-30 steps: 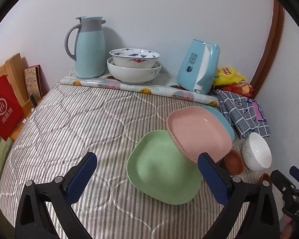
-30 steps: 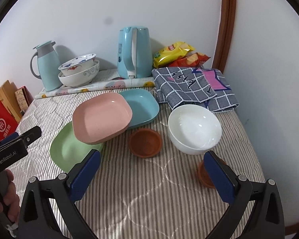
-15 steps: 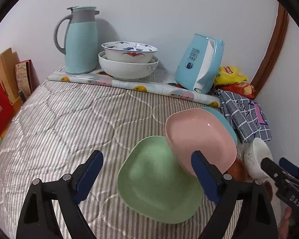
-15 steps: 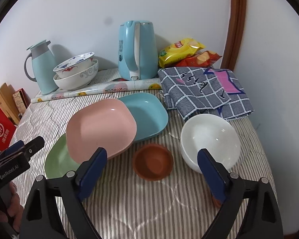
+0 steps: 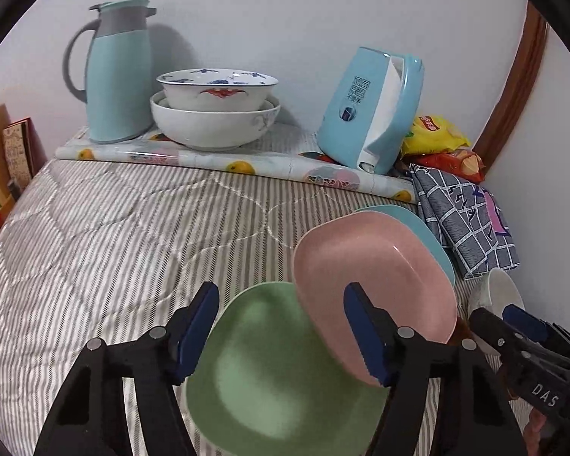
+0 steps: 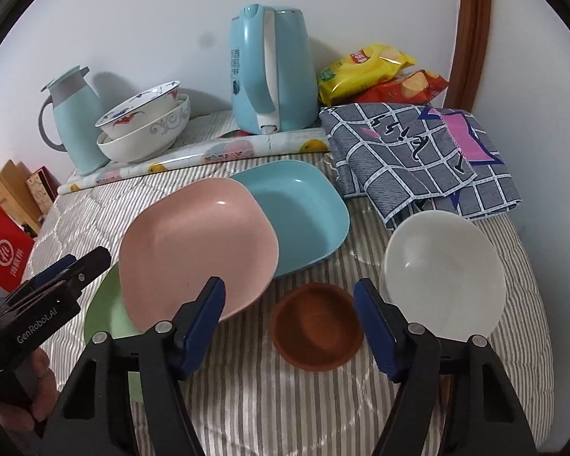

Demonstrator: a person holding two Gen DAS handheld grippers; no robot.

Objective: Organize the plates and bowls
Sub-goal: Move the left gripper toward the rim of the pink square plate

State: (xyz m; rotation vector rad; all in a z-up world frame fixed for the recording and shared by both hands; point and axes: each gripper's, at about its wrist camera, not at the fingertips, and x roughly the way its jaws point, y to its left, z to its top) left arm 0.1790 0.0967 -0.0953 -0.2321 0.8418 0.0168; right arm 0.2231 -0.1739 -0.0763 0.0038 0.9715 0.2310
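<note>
Three square plates overlap on the striped cloth: a green plate (image 5: 281,372) lowest, a pink plate (image 5: 368,285) leaning over it, and a blue plate (image 6: 300,209) behind. My left gripper (image 5: 281,326) is open and empty, low over the green plate with its right finger in front of the pink plate's edge. My right gripper (image 6: 290,319) is open and empty, with a small brown bowl (image 6: 317,326) between its fingers. A white bowl (image 6: 442,273) sits to the right of it.
Two stacked patterned bowls (image 5: 214,110), a teal jug (image 5: 114,72) and a blue kettle (image 6: 269,72) stand at the back on a rolled floral mat (image 5: 224,159). A checked cloth (image 6: 418,152) and snack bags (image 6: 364,68) lie back right. Walls close behind and right.
Both grippers have moved forward and lower toward the dishes. The left gripper's fingers have narrowed somewhat over the green plate. The brown bowl now lies between the right gripper's fingers.
</note>
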